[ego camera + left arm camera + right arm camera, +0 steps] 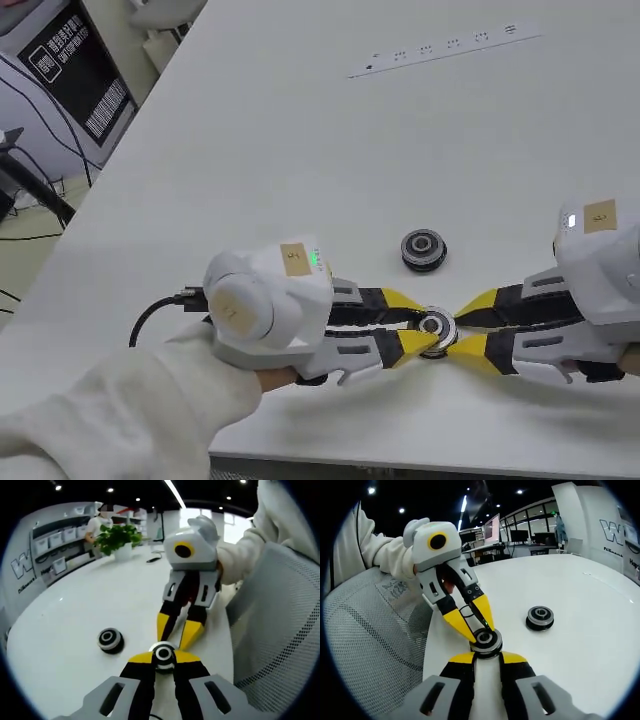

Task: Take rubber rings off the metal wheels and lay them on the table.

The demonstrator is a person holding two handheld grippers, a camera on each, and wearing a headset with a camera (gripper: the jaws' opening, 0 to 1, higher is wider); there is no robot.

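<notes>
Nearest in the head view, a white sleeve [110, 410] at bottom left leads to the hand holding the left gripper [427, 326], which reaches in from the left along the near edge of the white table [300, 150]. A black cable [160, 310] runs off its back end. The right gripper [452, 328] comes in from the right, nose to nose with the left one. The metal wheel [434, 325] sits right between the two sets of yellow tips, low over the tabletop; whether it touches the table can't be told. The left gripper's jaws are closed in on the wheel, one tip on each side, and in the left gripper view the wheel sits right at its tips. The right gripper's jaws are likewise pinched on the same wheel from the opposite side, and the right gripper view shows the wheel at its tips. The dark rubber ring [486, 651] is on the wheel, around its rim. In the right gripper view a thin dark loop shows between the left gripper's fingers; what it is can't be told. A little farther out, the second wheel [423, 249] lies flat on the table, apart from both grippers, with a dark outer band on it too. Far across the table lies a white power strip [445, 50]. The gripper views show a mesh chair [280, 630] at the table edge and a potted plant [117, 537] beyond.
</notes>
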